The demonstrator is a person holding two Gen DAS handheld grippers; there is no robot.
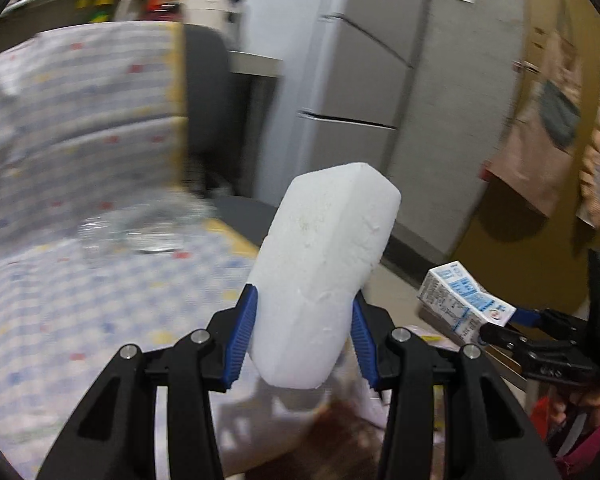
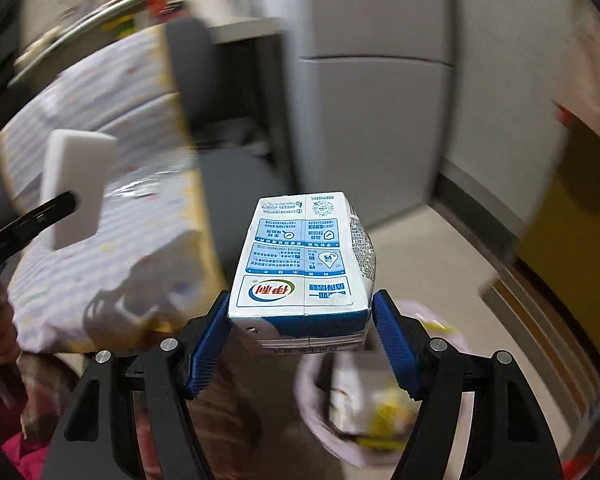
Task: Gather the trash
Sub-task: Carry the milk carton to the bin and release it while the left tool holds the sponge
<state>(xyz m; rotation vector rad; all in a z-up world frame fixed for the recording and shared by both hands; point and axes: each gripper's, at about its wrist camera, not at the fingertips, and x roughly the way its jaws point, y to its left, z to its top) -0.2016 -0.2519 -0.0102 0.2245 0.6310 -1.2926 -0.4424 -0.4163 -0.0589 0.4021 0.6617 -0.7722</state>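
White rounded foam block [image 1: 324, 272] clamped between the blue ribbed pads [image 1: 244, 336] of the left tongs [image 1: 304, 340]; block upright, tilted slightly to the right, lower end projecting below the pads, raised clear of any surface. Same block [image 2: 78, 188] visible at left in the right wrist view, gripped by a black finger.

Blue-and-white rectangular milk carton [image 2: 304, 264] clamped at its base between the blue pads [image 2: 396, 344] of the right tongs [image 2: 300, 340]; printed face upward, far end pointing away from the camera, one side dented. Same carton [image 1: 464, 300] at right in the left wrist view, held in the air by the right tongs [image 1: 500, 326], beside and apart from the foam block.

Pale lilac lined waste bin [image 2: 320, 408] on the floor below and to the right of the carton, containing white and yellow scraps. Checked tablecloth with small coloured squares [image 1: 80, 240] over the desk at left, clear crumpled plastic item [image 1: 140, 228] near its far edge; blurred. Dark chair [image 1: 208, 100] beyond the desk's far corner. Grey cabinet panels [image 1: 360, 80] behind. Surroundings motion-blurred in both views.
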